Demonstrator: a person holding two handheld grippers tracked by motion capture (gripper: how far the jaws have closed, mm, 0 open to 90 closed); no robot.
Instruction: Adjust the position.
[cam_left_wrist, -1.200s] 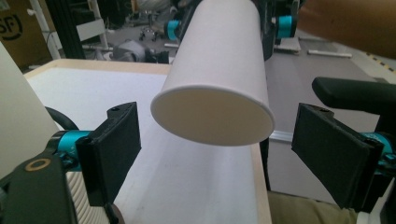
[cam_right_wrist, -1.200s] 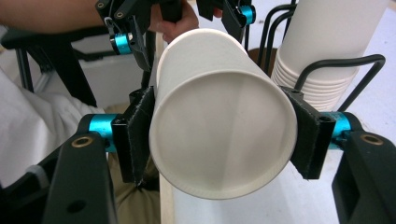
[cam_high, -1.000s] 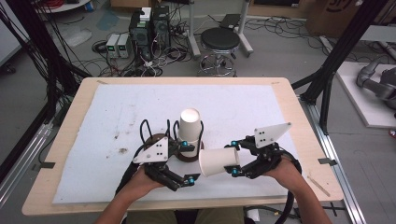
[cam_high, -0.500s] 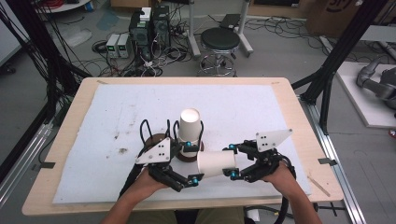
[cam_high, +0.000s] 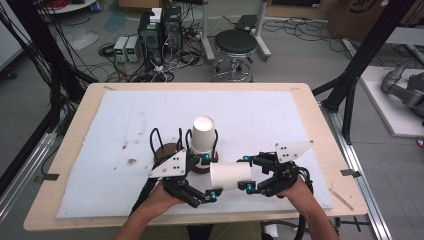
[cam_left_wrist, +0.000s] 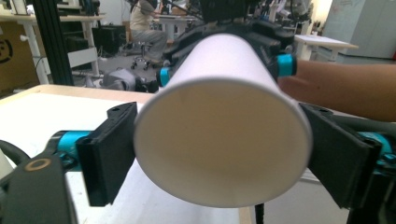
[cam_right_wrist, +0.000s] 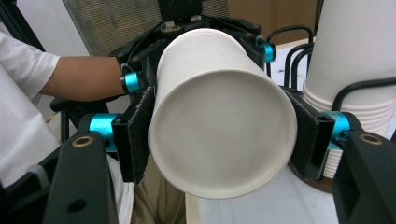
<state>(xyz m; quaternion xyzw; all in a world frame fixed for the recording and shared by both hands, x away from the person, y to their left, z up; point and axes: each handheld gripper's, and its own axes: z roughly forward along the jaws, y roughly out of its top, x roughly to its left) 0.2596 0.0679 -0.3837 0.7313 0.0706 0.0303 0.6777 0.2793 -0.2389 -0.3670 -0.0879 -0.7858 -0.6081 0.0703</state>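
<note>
Over the last second the white paper cup (cam_high: 230, 175), lying on its side above the near edge of the table (cam_high: 90, 100), has drifted a little toward the person while both hands stayed with it, so I'd judge this a handover between the two tools, or a cup being drawn off a stack, not yet finished. Starting at the left of the high view, the left gripper (cam_high: 209, 177) sits at the cup's left end, just in front of the upside-down stack of cups (cam_high: 203, 136) standing in its black wire holder (cam_high: 167, 145) on the white mat (cam_high: 110, 130). Its own camera shows what the overhead cannot: the cup's open mouth (cam_left_wrist: 223, 142) faces it, with the two black pads pressing the rim on either side, so the jaws are set wide and holding the cup. Moving right, the right gripper (cam_high: 246, 173) meets the other end; in its view the cup's closed bottom (cam_right_wrist: 223, 140) faces the lens, squeezed between its pads, again wide and gripping. That view also shows the ribbed rims of the stacked cups (cam_right_wrist: 327, 116) close behind, and the person's forearm (cam_right_wrist: 88, 77) and white sleeve (cam_right_wrist: 18, 53).
</note>
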